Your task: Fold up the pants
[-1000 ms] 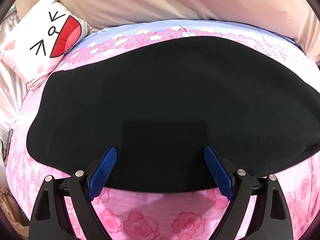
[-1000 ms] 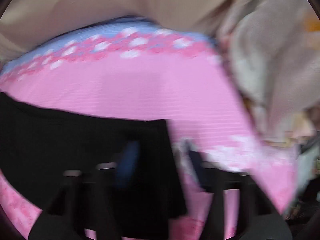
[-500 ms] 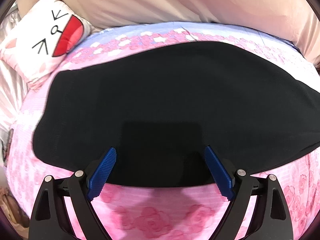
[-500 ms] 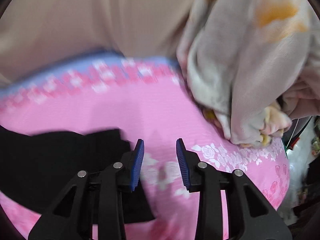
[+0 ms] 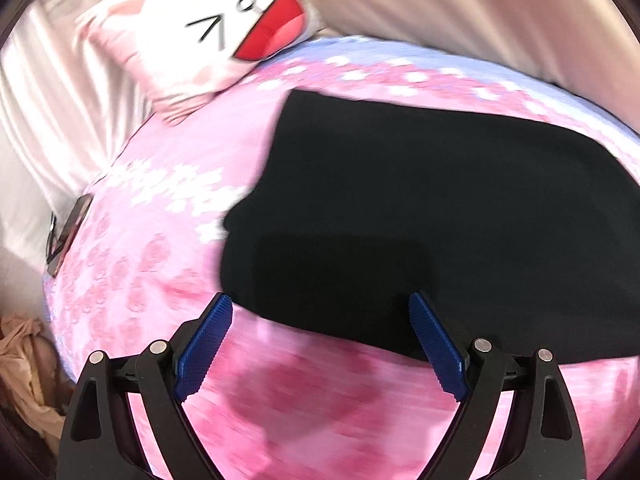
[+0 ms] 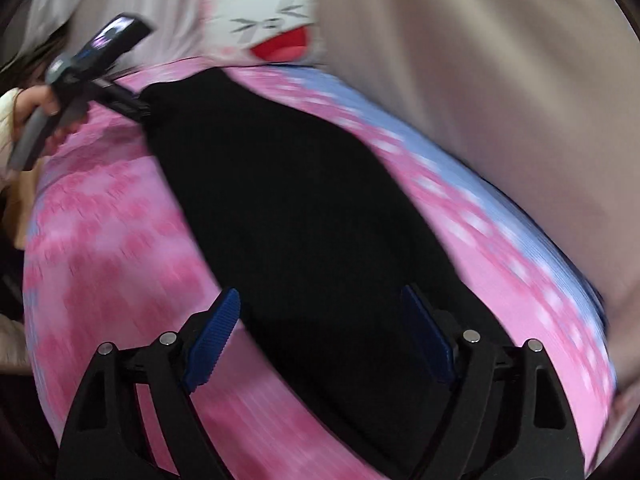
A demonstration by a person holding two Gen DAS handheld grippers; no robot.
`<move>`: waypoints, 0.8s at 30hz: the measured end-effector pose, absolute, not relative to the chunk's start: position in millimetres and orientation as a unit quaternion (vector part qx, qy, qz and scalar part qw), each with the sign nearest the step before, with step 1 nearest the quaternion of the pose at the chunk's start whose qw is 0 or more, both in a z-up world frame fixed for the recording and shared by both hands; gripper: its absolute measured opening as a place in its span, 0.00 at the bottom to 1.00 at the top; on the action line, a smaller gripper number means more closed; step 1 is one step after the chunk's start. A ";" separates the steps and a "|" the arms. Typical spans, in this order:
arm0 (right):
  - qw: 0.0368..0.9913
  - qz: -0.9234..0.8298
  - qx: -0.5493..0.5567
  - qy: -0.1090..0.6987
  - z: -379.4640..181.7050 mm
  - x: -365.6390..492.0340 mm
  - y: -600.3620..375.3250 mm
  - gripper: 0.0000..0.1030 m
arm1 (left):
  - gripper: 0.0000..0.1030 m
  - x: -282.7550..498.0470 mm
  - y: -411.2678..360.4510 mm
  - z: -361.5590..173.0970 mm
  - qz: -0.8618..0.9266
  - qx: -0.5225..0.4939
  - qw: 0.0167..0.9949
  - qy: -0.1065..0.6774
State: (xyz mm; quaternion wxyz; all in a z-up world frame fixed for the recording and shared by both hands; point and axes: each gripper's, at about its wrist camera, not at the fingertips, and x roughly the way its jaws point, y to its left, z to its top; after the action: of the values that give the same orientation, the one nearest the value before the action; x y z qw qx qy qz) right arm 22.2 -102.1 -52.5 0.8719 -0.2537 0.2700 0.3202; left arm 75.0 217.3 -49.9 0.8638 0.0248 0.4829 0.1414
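The black pants (image 5: 420, 216) lie flat on the pink floral bedspread (image 5: 160, 208), stretched into a long strip. My left gripper (image 5: 320, 320) is open and empty, its blue pads over the near left edge of the pants. My right gripper (image 6: 320, 316) is open and empty, hovering over the other end of the pants (image 6: 288, 200). In the right wrist view the left gripper (image 6: 132, 106) shows at the far end of the pants, held by a hand (image 6: 36, 112). Both views are motion-blurred.
A white cartoon-face pillow (image 5: 224, 28) leans at the head of the bed, also in the right wrist view (image 6: 264, 20). A beige wall (image 5: 480, 8) runs behind the bed. A phone (image 5: 66, 236) lies at the bed's left edge. Tan cloth (image 5: 24, 364) lies off the bed.
My left gripper has swung left to the end of the pants. My right gripper has swung round from the bed's right side to face along the pants, and its jaws have opened wide.
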 end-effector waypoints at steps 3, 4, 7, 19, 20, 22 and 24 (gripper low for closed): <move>0.854 0.345 -0.255 0.294 -64.0 40.2 -49.8 0.53 | 0.95 83.4 242.2 -56.9 0.121 0.014 0.864 0.489; 0.850 0.345 -0.253 0.308 -69.8 46.9 -39.5 0.45 | 0.95 85.8 247.0 -57.2 0.118 0.015 0.865 0.487; 0.850 0.350 -0.197 0.343 -73.3 68.2 -25.7 0.18 | 0.95 97.1 256.7 -55.2 0.098 0.026 0.872 0.479; 0.867 0.365 0.018 0.338 -35.5 50.2 -79.2 0.14 | 0.94 107.9 278.2 -28.4 0.121 0.050 0.888 0.441; 0.883 0.334 0.020 0.329 -31.0 57.6 -98.7 0.25 | 0.94 105.6 272.8 -23.5 0.117 0.054 0.892 0.434; 0.918 0.237 0.015 0.318 -25.8 70.0 -151.4 0.55 | 0.94 103.4 254.3 -12.2 0.091 0.058 0.899 0.424; 0.938 0.128 0.005 0.323 -28.1 84.0 -205.6 0.63 | 0.94 102.0 233.1 -3.8 0.075 0.061 0.907 0.410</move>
State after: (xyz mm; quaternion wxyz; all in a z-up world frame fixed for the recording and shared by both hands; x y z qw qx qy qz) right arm 84.0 -205.6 -28.1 0.9377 0.0054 0.3226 0.1285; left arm 102.0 233.1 -3.8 0.9069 0.0612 0.4101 0.0750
